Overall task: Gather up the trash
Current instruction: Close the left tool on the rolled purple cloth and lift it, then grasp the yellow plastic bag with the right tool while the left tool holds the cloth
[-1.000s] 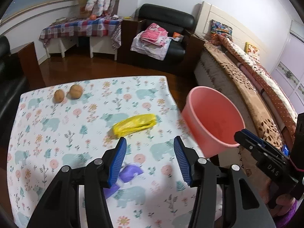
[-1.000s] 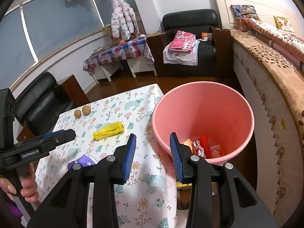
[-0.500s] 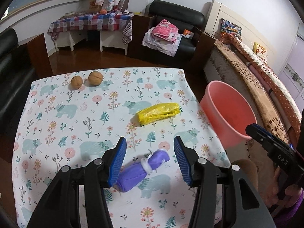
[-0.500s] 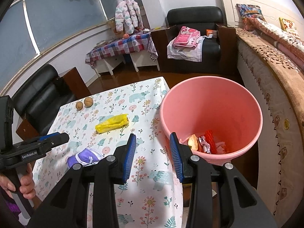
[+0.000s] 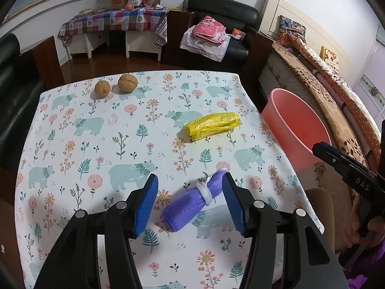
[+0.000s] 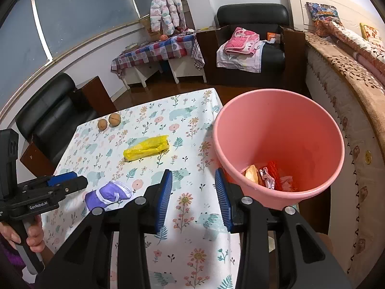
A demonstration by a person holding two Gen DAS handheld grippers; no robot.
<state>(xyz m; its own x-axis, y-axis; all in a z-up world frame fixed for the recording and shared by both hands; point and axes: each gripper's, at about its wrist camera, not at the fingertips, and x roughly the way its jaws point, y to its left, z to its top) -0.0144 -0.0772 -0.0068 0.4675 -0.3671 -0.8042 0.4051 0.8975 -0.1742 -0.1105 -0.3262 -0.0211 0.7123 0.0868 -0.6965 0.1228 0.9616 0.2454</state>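
A rolled purple face mask [image 5: 192,204] with a white strap lies on the flowered tablecloth [image 5: 120,149]. My left gripper [image 5: 190,180] hovers over it with its jaws opening, and the mask lies between the blue pads untouched. A crumpled yellow plastic bag [image 5: 213,125] lies further up the table. In the right wrist view the mask [image 6: 108,193] sits just beyond the left gripper [image 6: 79,181]. My right gripper [image 6: 193,173] stands open and empty over the table's near edge, beside the pink bucket [image 6: 276,125], which holds scraps of trash [image 6: 269,175].
Two walnuts [image 5: 102,88] [image 5: 127,83] rest at the table's far left corner. The bucket [image 5: 293,125] stands off the table's right edge, with a bed [image 5: 336,91] behind it. Black armchairs, a checked bench and wooden floor lie beyond the table.
My left gripper has come down and forward over the table, so the purple mask now lies between its fingers, and its jaws have widened a little. The right gripper has barely shifted.
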